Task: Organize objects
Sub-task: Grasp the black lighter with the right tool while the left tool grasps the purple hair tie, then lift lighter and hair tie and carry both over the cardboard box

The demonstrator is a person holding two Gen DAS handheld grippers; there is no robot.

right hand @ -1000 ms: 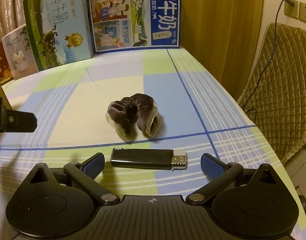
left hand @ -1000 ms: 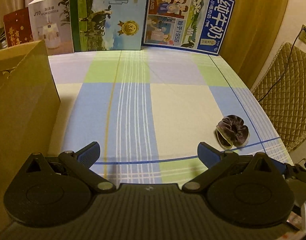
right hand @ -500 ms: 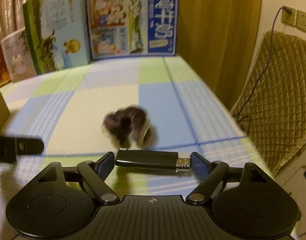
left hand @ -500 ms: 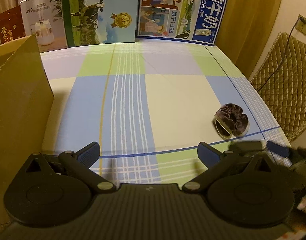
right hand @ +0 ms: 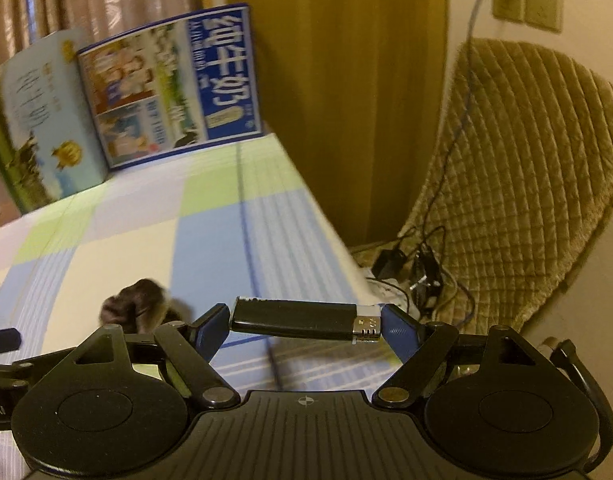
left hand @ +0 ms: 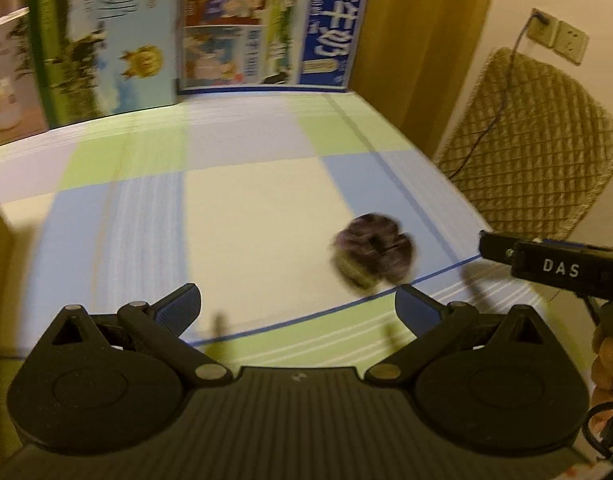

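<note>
Checked cloth in blue, green and cream covers the surface (left hand: 242, 208). Up off it, the right claw (right hand: 305, 320) squeezes a black lighter (right hand: 302, 319) by its two ends, silver end to the right. The left claw (left hand: 297, 309) is wide open and holds nothing. Just ahead of it, a bit right, a dark scrunchie (left hand: 372, 249) lies on the cloth. Milk boxes (left hand: 266, 28) stand far behind
</note>
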